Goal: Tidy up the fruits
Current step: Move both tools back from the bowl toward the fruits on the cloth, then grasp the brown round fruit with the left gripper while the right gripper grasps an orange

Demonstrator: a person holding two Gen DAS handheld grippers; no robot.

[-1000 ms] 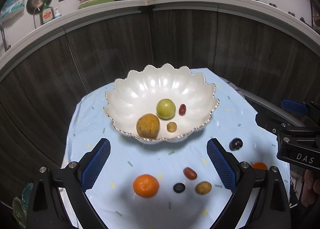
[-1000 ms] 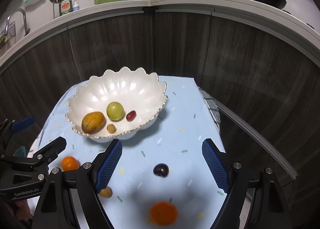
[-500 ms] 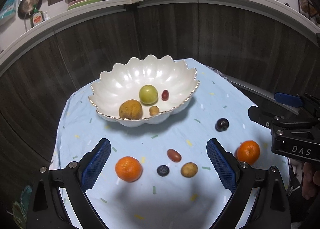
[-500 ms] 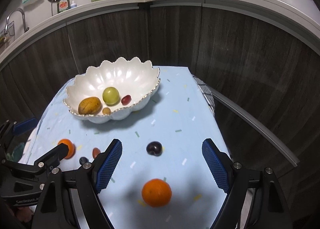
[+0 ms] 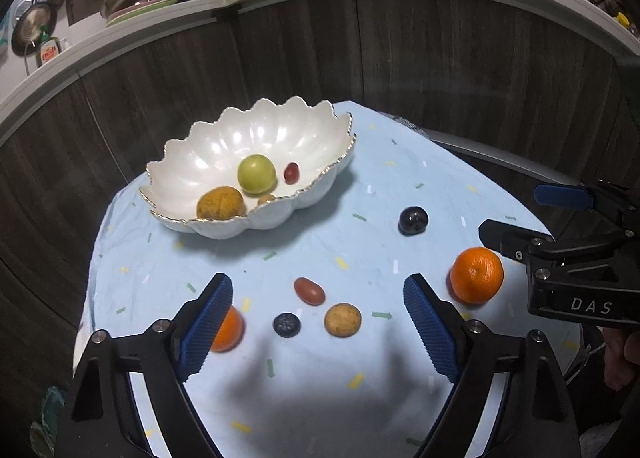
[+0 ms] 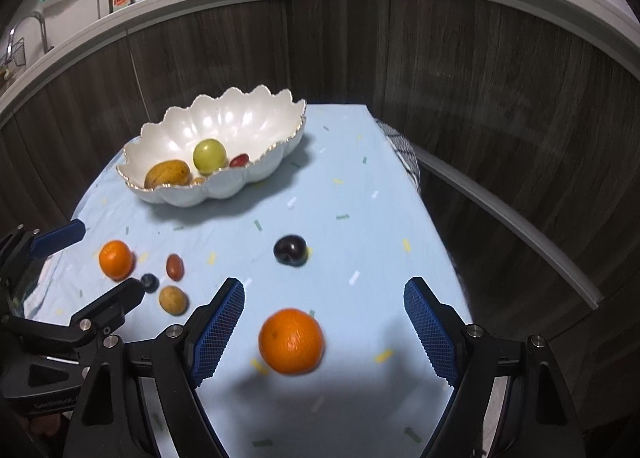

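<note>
**Both grippers lowered over the loose fruit, nothing picked up yet**

The scalloped white bowl (image 5: 256, 161) sits toward the far left of the blue tablecloth (image 5: 400, 185) and already holds four fruits: a green round one (image 5: 256, 173), a small red one (image 5: 291, 172), a brownish-yellow one (image 5: 220, 202) and a little tan one against the near rim. This looks like the collecting place, which would explain why it has been left clear of the hands.

The rest lie loose nearer the front edge of the table. A cluster — an oblong red fruit (image 5: 309, 291), a dark blueberry-like fruit (image 5: 286, 325) and a tan round one (image 5: 343, 320) — sits between the spread fingers of the left gripper (image 5: 316, 330), whose jaws have just been closing somewhat yet remain wide and touch nothing. An orange (image 5: 228, 328) peeks out behind its left finger.

The right gripper (image 6: 324, 332) brackets a second orange (image 6: 291, 340) with wide jaws, a clear gap on either side (no contact). A dark plum (image 6: 291, 250) lies beyond it, toward the table's middle.

Each gripper seems aimed at the fruit nearest its own side — a sensible split.
</note>
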